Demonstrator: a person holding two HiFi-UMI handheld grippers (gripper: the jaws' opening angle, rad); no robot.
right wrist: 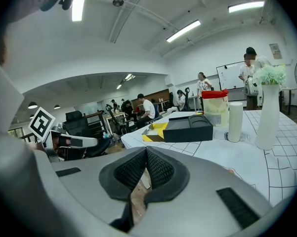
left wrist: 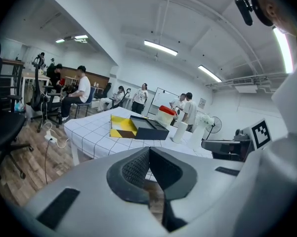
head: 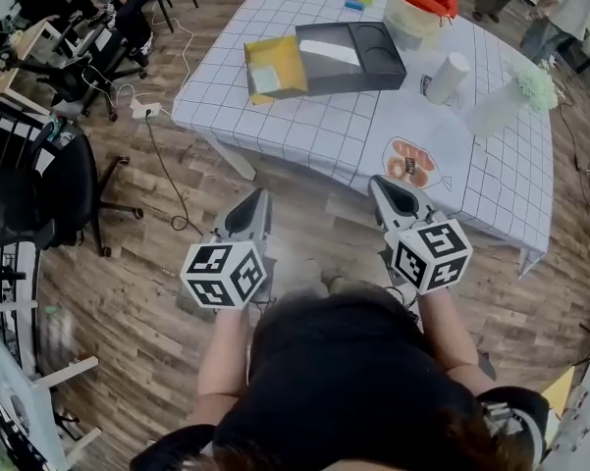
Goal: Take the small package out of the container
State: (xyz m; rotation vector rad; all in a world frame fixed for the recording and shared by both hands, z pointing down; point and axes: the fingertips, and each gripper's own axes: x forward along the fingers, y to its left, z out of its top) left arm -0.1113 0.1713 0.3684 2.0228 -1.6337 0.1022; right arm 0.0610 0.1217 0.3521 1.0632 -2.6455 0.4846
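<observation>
around: yellow box touching black container left side, white roll and vase standing upper right | package: pale, flat, lying inside container, upper centre | you are holding left gripper and right gripper with jaws pressed together, gripping nothing

what lies in the black container is too small to tell; worktop far edge cut off at top.
</observation>
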